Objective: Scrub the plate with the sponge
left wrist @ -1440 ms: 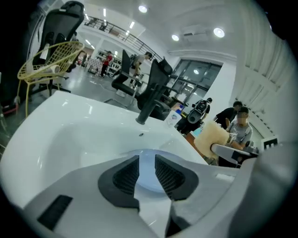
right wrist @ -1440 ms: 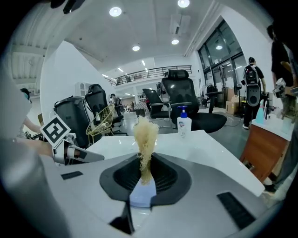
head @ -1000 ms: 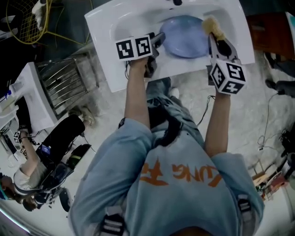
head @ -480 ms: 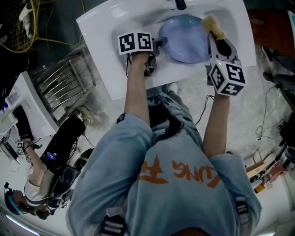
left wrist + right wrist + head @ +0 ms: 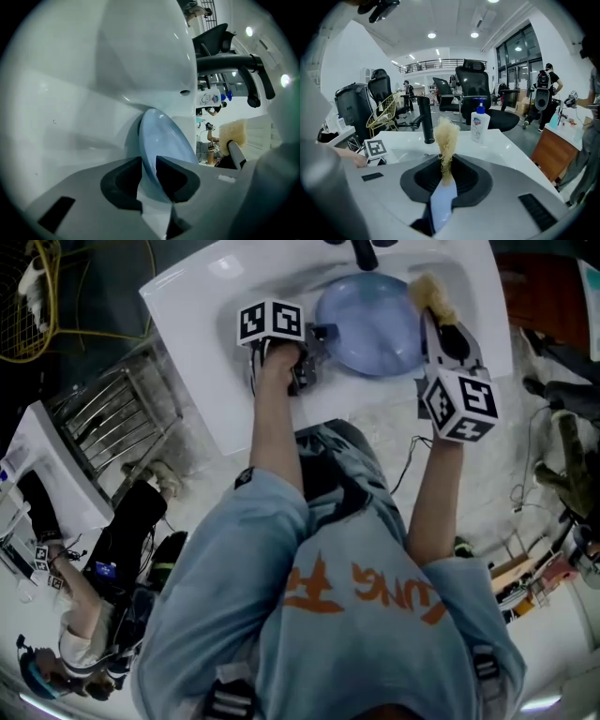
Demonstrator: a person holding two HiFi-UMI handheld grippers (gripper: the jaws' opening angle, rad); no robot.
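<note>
A pale blue plate (image 5: 370, 324) lies tilted in the white sink (image 5: 187, 324). My left gripper (image 5: 319, 334) reaches in from the left. In the left gripper view the plate's (image 5: 164, 136) near rim fills the gap between that gripper's (image 5: 149, 171) dark pads; its jaws have just been closing and now pinch the rim. My right gripper (image 5: 436, 315) hovers at the plate's right edge, shut on a yellow fibrous sponge (image 5: 429, 292). In the right gripper view the sponge (image 5: 446, 138) sticks up out of the closed right gripper (image 5: 446, 176).
A black faucet (image 5: 361, 251) stands at the back of the basin, above the plate. A white soap bottle (image 5: 479, 124) sits on the sink's counter. A metal rack (image 5: 122, 418) and cables lie on the floor to the left. People sit at lower left.
My left gripper has dropped into the basin, rolled, and closed on the plate's left rim. The right gripper with the sponge has drifted only slightly.
</note>
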